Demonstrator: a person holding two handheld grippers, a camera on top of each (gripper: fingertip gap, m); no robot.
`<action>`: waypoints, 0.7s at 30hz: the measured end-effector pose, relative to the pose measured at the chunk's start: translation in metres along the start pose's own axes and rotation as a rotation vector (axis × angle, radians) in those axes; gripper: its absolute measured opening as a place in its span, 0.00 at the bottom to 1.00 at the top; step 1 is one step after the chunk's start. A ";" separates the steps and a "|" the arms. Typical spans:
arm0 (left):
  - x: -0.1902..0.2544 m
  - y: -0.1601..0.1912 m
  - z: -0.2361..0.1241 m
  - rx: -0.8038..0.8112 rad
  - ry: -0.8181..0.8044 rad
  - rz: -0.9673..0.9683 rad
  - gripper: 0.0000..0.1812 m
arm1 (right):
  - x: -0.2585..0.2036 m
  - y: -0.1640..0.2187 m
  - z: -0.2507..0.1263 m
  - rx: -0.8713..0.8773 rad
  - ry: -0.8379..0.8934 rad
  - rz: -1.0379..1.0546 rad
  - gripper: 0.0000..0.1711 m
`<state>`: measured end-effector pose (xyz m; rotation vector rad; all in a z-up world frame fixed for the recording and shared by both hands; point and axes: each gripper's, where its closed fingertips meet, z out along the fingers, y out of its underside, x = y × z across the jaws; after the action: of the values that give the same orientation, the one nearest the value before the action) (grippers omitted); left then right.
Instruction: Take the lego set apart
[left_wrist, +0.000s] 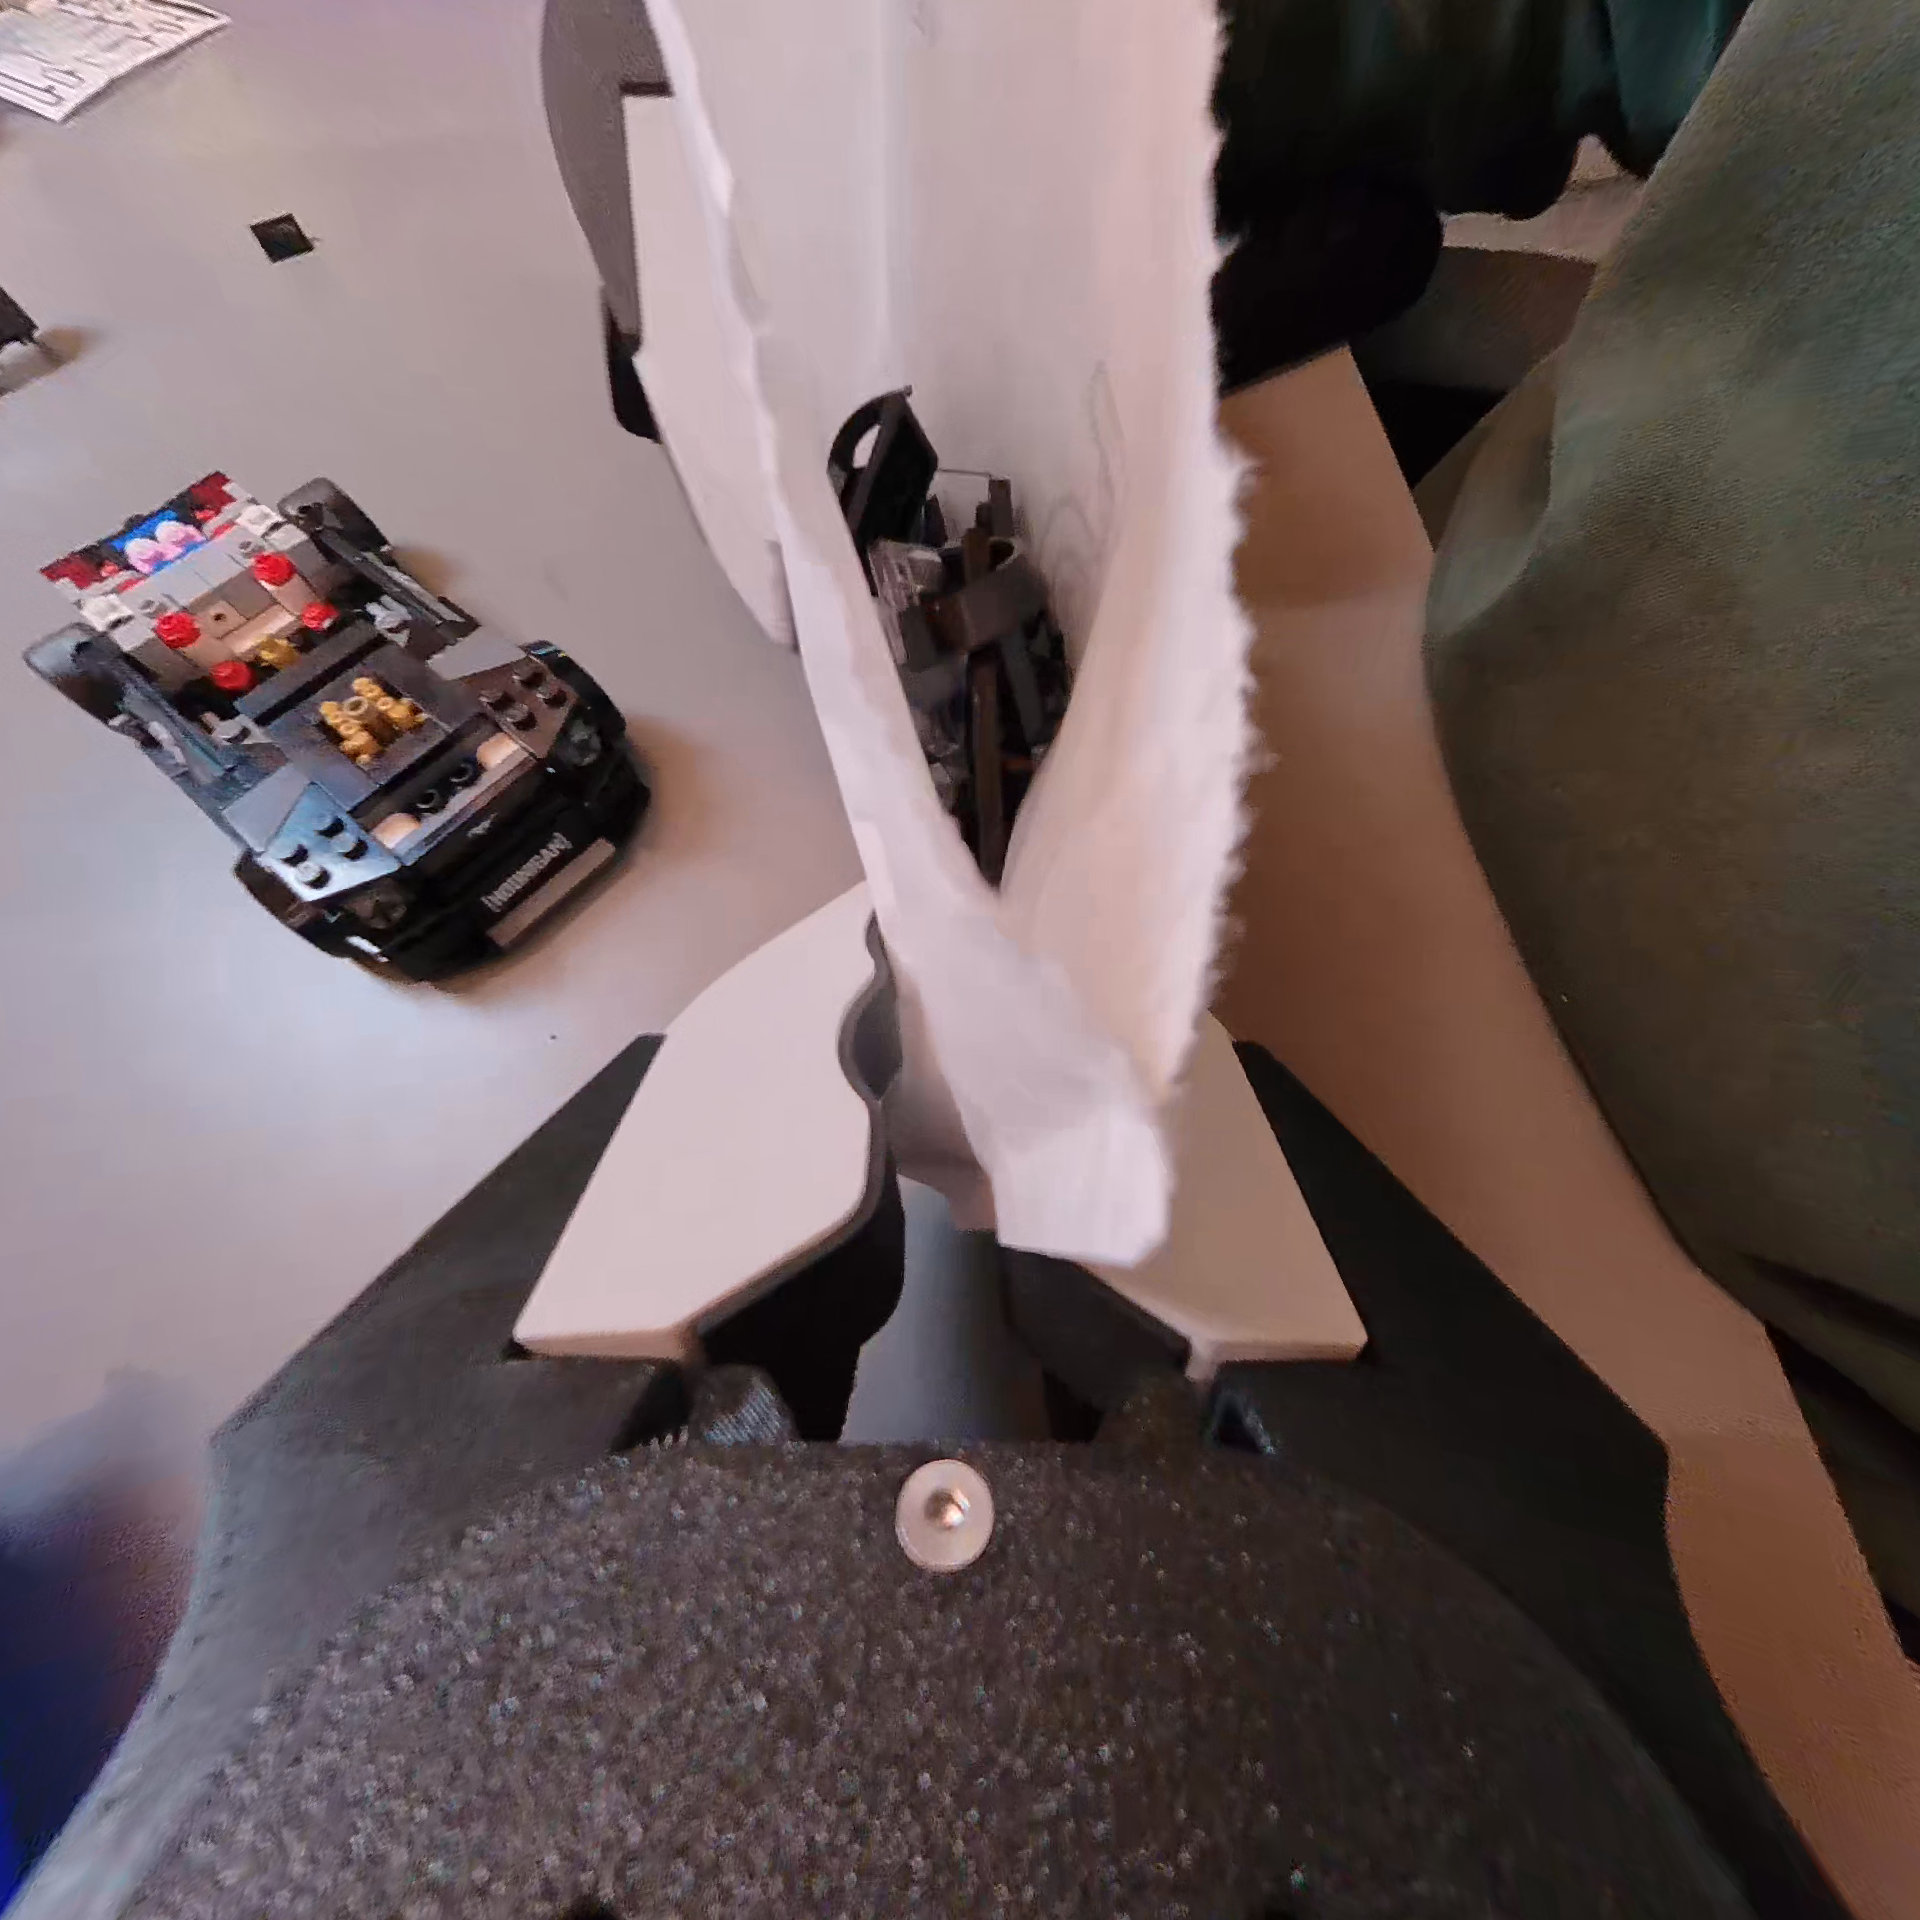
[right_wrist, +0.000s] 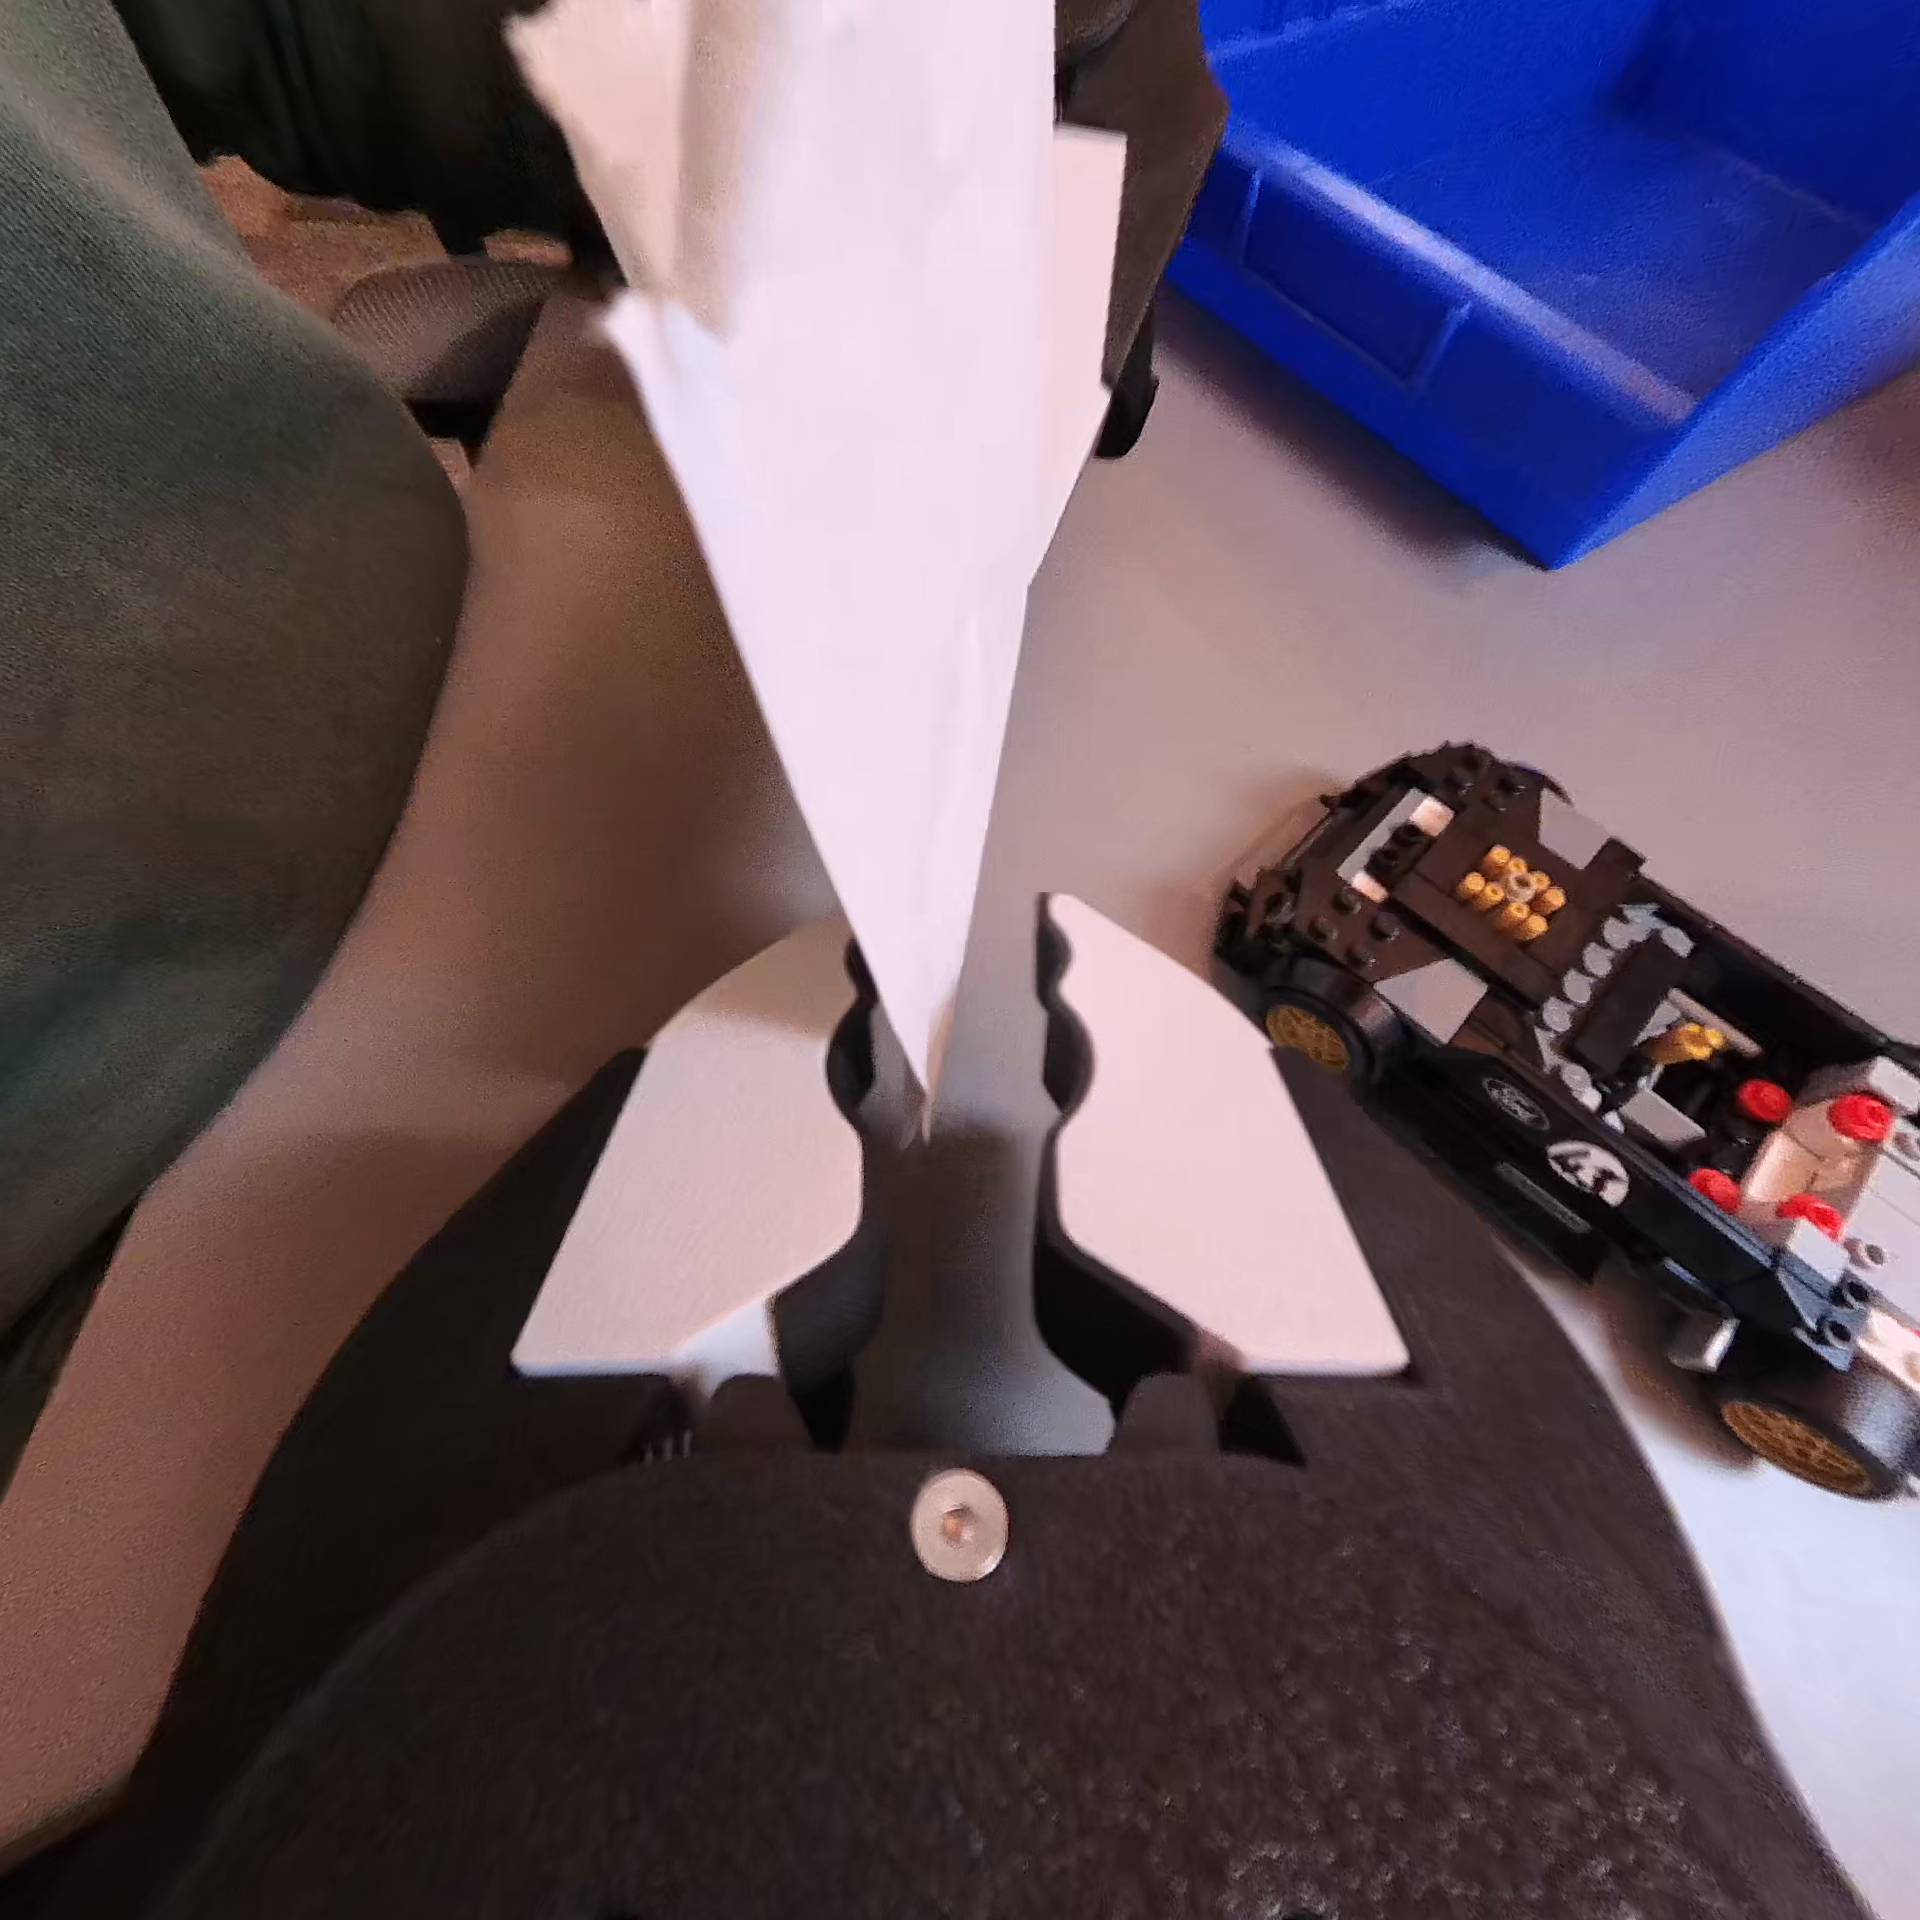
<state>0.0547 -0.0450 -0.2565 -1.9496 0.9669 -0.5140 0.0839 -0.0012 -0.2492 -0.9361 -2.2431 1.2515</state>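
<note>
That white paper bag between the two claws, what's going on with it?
A person is holding a claw in each hand. The left claw is shut on the white paper bag, whose torn opening shows dark Lego pieces inside. In the right wrist view the right claw stands open with the bag's edge between its fingers. The partly stripped black Lego car sits untouched on the grey table, near a blue bin.

A partly stripped black lego car (left_wrist: 343, 727), roofless with gold engine studs, red round studs and grey interior bricks exposed, stood on its gold-hubbed wheels on the pale table (left_wrist: 260, 1091), while loose dark lego pieces (left_wrist: 966, 644) filled a torn white paper bag (left_wrist: 1122, 727) beside the car.
</note>
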 end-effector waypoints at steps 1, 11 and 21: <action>0.003 -0.001 0.001 0.004 0.022 -0.014 0.09 | -0.003 -0.006 0.001 0.027 -0.010 0.004 0.22; 0.001 -0.009 0.007 0.050 0.012 -0.055 0.22 | -0.007 -0.014 0.005 0.074 -0.052 0.027 0.03; -0.016 -0.028 0.000 0.149 -0.033 -0.178 0.11 | 0.009 -0.017 0.002 0.114 0.021 0.080 0.15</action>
<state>0.0568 -0.0238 -0.2323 -1.9120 0.7166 -0.6342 0.0705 -0.0024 -0.2358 -1.0000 -2.1128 1.3820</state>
